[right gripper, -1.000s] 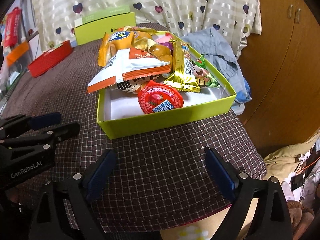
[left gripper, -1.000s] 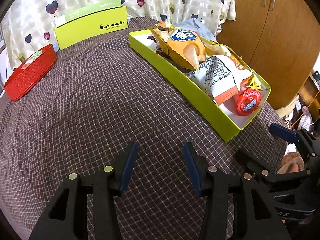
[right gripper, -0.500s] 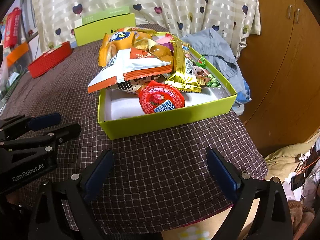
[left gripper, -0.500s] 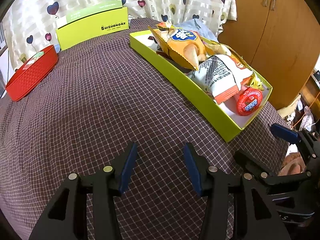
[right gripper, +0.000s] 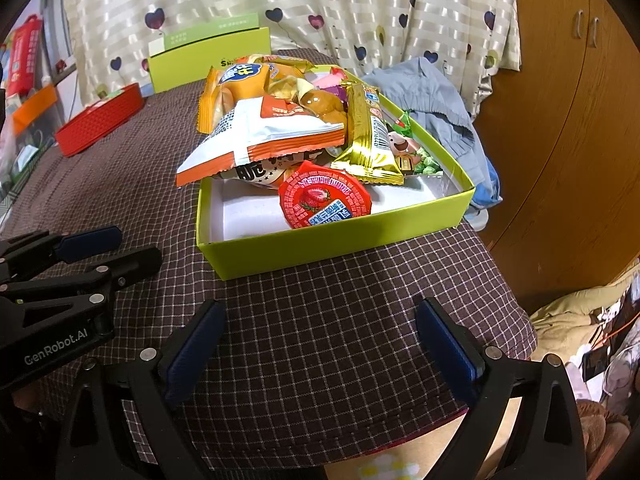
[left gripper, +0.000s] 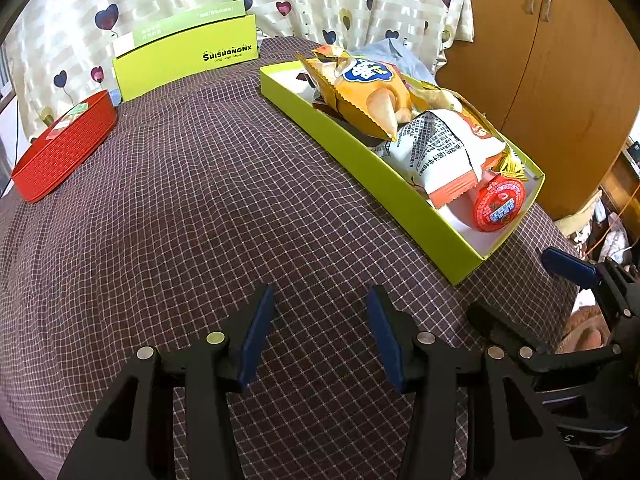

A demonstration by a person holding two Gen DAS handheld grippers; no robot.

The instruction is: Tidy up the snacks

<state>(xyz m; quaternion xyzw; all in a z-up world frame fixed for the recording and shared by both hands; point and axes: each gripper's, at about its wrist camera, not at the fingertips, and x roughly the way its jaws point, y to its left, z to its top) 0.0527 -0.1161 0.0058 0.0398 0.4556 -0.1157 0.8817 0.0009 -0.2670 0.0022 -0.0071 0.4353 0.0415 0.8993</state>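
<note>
A lime-green box (left gripper: 384, 192) (right gripper: 340, 244) on the checked tablecloth holds several snacks: an orange bag (left gripper: 368, 92) (right gripper: 236, 80), a white and orange bag (left gripper: 444, 156) (right gripper: 272, 136), a gold bar (right gripper: 368, 136) and a red jelly cup (left gripper: 500, 202) (right gripper: 324, 200). My left gripper (left gripper: 320, 324) is open and empty, above bare cloth left of the box. My right gripper (right gripper: 320, 344) is open wide and empty, in front of the box's near wall. Each gripper shows in the other's view: the right one (left gripper: 560, 292) and the left one (right gripper: 104, 252).
A red basket (left gripper: 64, 148) (right gripper: 100, 124) sits at the far left. A green box lid (left gripper: 184, 56) (right gripper: 208, 52) stands at the back by the heart-print curtain. Blue cloth (right gripper: 440, 96) lies right of the box. A wooden cabinet (left gripper: 560, 60) stands right of the table edge.
Both grippers have drifted back a little from the box. Both stay open and empty. The snacks have not moved.
</note>
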